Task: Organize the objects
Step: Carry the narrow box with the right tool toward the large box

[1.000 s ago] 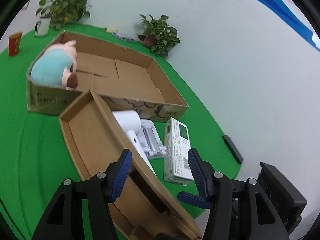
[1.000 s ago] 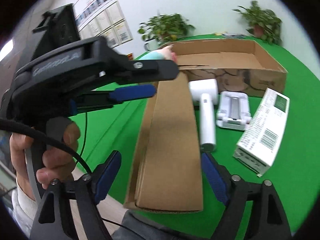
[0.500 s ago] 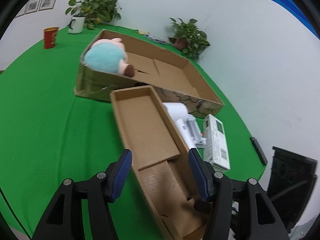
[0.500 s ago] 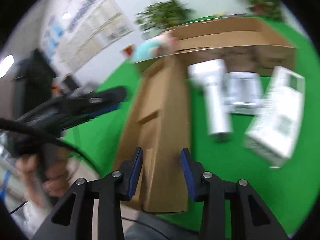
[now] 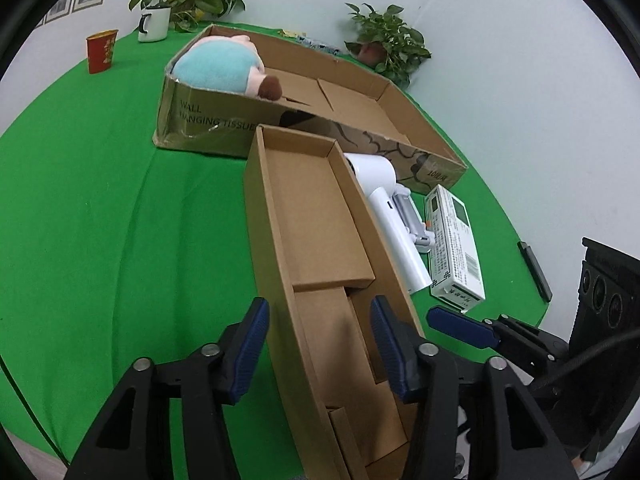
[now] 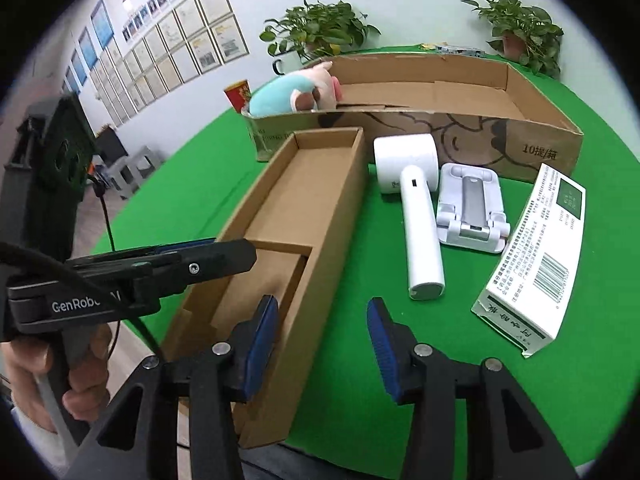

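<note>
Your left gripper [image 5: 316, 344] straddles the near left wall of the narrow cardboard box [image 5: 320, 240], jaws closing but the pads not yet pressing. Your right gripper [image 6: 322, 344] straddles the same box's right wall, jaws opening, nothing clamped. The box lies lengthwise on the green bench [image 5: 100, 220], its near end apparently reaching the bench edge, its far end just short of the big carton [image 6: 520, 136].

The thin wall may buckle or slip if you pinch it near the rim. With only one side gripped, the box could twist or tip off the bench edge. The loose inner divider may shift too.

To the right, just beside the box, lies the white handheld device [image 6: 420, 220]; swing the box that way and you will likely knock it. Beyond it sit the white phone stand [image 6: 472, 208] and the white printed carton [image 6: 536, 256], well within a sweep. The plush toy [image 5: 224, 66] lies at the big carton's left end. A red cup [image 5: 102, 50] and two potted plants stand well apart at the back.
</note>
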